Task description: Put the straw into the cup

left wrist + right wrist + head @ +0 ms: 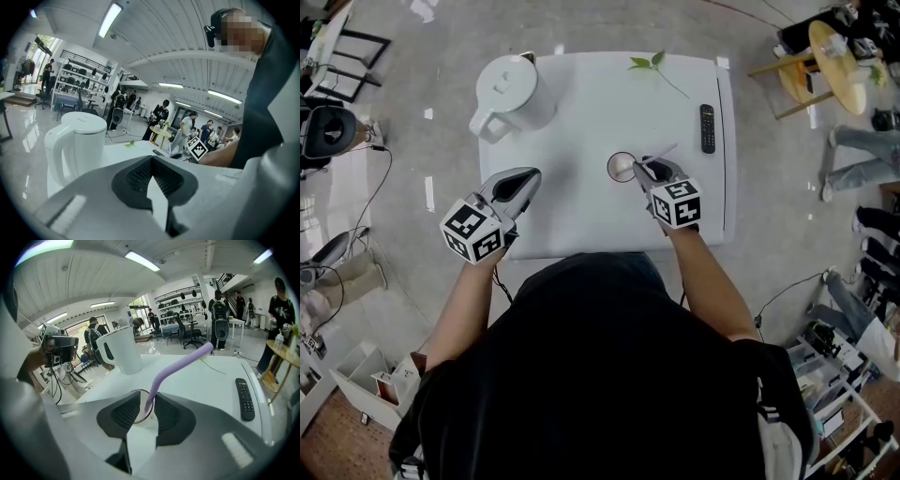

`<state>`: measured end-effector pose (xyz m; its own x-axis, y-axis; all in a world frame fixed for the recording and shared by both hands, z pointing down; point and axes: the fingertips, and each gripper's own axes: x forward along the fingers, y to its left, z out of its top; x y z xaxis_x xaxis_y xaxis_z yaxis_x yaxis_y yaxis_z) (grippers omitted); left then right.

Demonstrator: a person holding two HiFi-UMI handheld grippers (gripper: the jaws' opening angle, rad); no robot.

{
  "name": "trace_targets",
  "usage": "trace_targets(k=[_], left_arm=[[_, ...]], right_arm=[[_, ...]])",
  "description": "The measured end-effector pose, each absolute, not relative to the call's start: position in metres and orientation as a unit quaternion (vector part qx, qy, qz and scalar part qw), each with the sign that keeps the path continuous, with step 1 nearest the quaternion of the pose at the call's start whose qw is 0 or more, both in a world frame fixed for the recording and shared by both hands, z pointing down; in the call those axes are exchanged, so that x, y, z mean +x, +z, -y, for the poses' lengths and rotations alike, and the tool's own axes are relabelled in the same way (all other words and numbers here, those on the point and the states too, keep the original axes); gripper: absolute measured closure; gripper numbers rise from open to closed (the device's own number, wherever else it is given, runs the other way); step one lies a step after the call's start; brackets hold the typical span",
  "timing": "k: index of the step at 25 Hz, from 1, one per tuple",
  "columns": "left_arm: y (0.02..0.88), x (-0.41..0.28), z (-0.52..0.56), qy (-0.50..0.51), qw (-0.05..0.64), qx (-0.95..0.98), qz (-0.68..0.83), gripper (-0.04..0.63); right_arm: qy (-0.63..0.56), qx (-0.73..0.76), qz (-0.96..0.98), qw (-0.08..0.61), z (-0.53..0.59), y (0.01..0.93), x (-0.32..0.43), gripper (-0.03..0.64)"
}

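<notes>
A bent purple straw (180, 363) is pinched at its lower end by my right gripper (147, 398), which is shut on it. The straw's tip sits at the rim of a small round cup (622, 167) on the white table (581, 112); the cup (140, 400) shows just beyond the jaws. In the head view the right gripper (645, 170) is right beside the cup, with the straw (662, 154) slanting up to the right. My left gripper (528, 180) hovers over the table's front left, shut with nothing in it; its jaws (151, 159) meet at the tips.
A white kettle (511, 94) stands at the table's back left. A black remote (707, 127) lies near the right edge, and a green leafy sprig (649, 64) lies at the back. People and furniture stand around the room beyond the table.
</notes>
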<state>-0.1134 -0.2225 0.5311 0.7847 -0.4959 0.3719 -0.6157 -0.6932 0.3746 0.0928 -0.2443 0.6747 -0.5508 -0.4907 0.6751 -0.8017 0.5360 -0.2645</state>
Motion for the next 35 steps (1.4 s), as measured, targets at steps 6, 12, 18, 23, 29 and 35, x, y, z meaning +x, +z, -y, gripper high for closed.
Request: trace_targets(k=[6, 12, 18, 23, 29, 35], left_arm=[[0.530, -0.114, 0.220, 0.120, 0.246, 0.913, 0.304, 0.595], [0.528, -0.118, 0.218, 0.116, 0.246, 0.913, 0.305, 0.595], [0.524, -0.120, 0.215, 0.114, 0.242, 0.914, 0.304, 0.595], [0.519, -0.118, 0.212, 0.112, 0.237, 0.917, 0.301, 0.595], [0.511, -0.117, 0.208, 0.109, 0.226, 0.922, 0.294, 0.595], [0.500, -0.115, 0.200, 0.107, 0.215, 0.927, 0.288, 0.595]], right_arm=[[0.289, 0.395, 0.826, 0.278, 0.242, 0.681, 0.098, 0.468], [0.294, 0.406, 0.818, 0.283, 0.238, 0.687, 0.104, 0.456], [0.294, 0.410, 0.814, 0.288, 0.232, 0.689, 0.109, 0.456], [0.291, 0.412, 0.813, 0.290, 0.225, 0.685, 0.112, 0.457], [0.283, 0.417, 0.813, 0.292, 0.217, 0.677, 0.117, 0.462], [0.277, 0.427, 0.812, 0.286, 0.206, 0.663, 0.122, 0.462]])
